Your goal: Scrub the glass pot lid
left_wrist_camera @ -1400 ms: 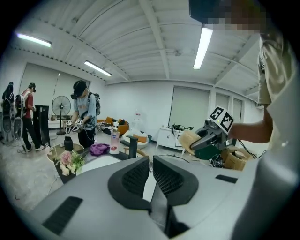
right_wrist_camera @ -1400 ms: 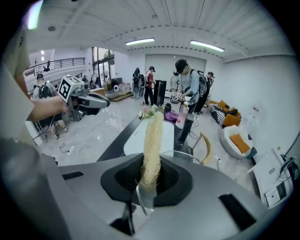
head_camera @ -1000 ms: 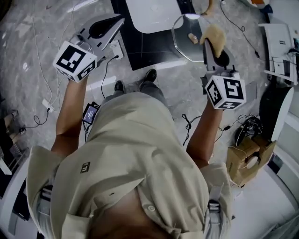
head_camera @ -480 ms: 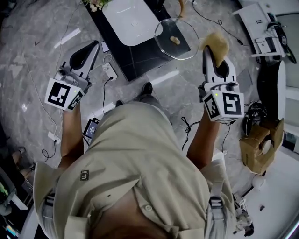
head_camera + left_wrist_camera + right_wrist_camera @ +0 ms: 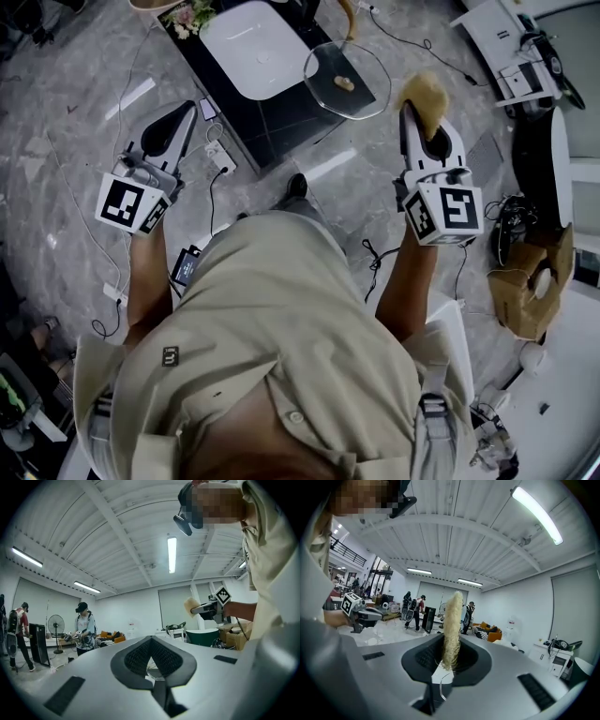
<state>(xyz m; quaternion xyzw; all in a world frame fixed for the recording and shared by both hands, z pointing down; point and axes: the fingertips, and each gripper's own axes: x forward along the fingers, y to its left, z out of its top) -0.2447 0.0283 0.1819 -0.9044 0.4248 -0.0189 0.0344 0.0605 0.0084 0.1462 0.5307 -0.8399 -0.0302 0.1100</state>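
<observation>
Right gripper (image 5: pixel 413 106) clamps a tan scrubber (image 5: pixel 424 91); left gripper (image 5: pixel 187 107) is clenched shut.

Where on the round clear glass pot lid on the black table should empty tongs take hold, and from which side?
Probably the small tan knob at the middle of the round clear glass pot lid, coming from straight above. The lid seems to lie flat on the black table, so its thin rim offers little to pinch. The left tongs, shut and empty, would suit.
</observation>
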